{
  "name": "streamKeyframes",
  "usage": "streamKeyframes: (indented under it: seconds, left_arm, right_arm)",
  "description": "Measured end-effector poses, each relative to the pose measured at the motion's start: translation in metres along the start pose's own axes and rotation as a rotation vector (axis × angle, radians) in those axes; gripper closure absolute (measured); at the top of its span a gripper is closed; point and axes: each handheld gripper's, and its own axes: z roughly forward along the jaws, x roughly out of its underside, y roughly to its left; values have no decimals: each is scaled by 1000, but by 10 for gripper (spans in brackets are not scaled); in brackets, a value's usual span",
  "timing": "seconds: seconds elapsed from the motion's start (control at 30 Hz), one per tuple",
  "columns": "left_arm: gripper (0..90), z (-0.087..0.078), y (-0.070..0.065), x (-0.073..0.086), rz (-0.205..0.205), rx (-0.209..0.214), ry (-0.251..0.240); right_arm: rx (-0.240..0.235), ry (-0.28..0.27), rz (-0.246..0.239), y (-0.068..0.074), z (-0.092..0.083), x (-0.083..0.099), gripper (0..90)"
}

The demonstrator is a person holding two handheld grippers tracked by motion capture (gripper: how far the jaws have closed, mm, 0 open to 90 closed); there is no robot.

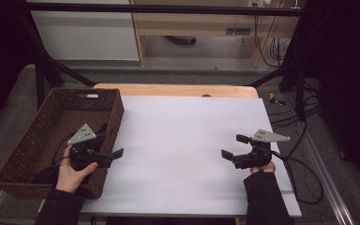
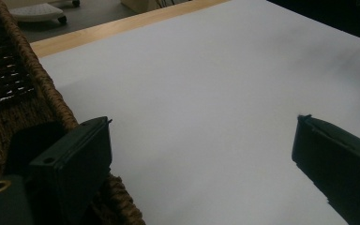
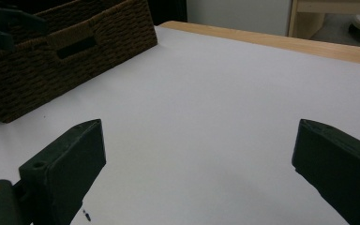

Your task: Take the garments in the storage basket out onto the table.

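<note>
A brown wicker basket [image 1: 51, 136] stands at the table's left edge; nothing inside it can be made out. My left gripper [image 1: 111, 142] hovers over the basket's right wall, held in a hand, and points toward the table's middle. Its jaws stand wide apart with nothing between them [image 2: 204, 122], one jaw over the basket rim [image 2: 37, 79]. My right gripper [image 1: 234, 146] sits near the table's right side, pointing left. It is open too [image 3: 200, 124], with bare white surface between its jaws. The basket [image 3: 75, 51] lies far off to its left.
A white sheet [image 1: 183, 140] covers the wooden table [image 1: 168, 90]. Black frame posts [image 1: 40, 79] rise behind the basket. Cables [image 1: 304, 178] trail off the table's right edge onto the floor. A light cabinet [image 1: 84, 33] stands beyond the table.
</note>
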Motion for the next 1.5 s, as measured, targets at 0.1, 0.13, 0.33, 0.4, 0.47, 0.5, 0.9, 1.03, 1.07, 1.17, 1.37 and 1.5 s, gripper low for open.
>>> streamKeyframes:
  seconds: [0.1,0.13,0.33,0.4,0.47,0.5,0.9,1.03,1.07,1.17,1.37,1.5]
  left_arm:
    - [47,0,-1,-1,2,-2,1]
    - [46,0,-1,-1,2,-2,1]
    - [46,-1,-2,-2,2,-2,-4]
    - [46,-2,-2,-3,4,-4,-3]
    - [47,-2,-3,-3,5,-7,-2]
    - [49,-3,-2,-4,1,-8,-6]
    - [49,-13,1,-8,-9,-29,-25]
    - [48,-20,5,-10,-23,-51,-37]
    - [48,-20,5,-10,-23,-51,-37]
    - [48,-25,7,-12,-23,-69,-39]
    - [48,-37,10,-15,-23,-110,-33]
    - [42,-45,14,-15,-34,-131,-5]
  right_arm:
    - [-2,1,0,0,0,0,32]
    - [-2,1,0,0,0,0,32]
    - [-2,4,2,0,1,0,32]
    - [2,5,-3,1,1,1,32]
    - [1,7,0,1,2,1,32]
    - [1,8,0,1,2,1,32]
    - [2,17,-1,0,3,2,32]
    - [3,17,0,0,3,2,32]
    - [3,17,0,0,3,2,32]
    - [3,19,0,0,3,2,32]
    - [2,19,2,0,4,2,32]
    - [3,15,5,0,3,2,32]
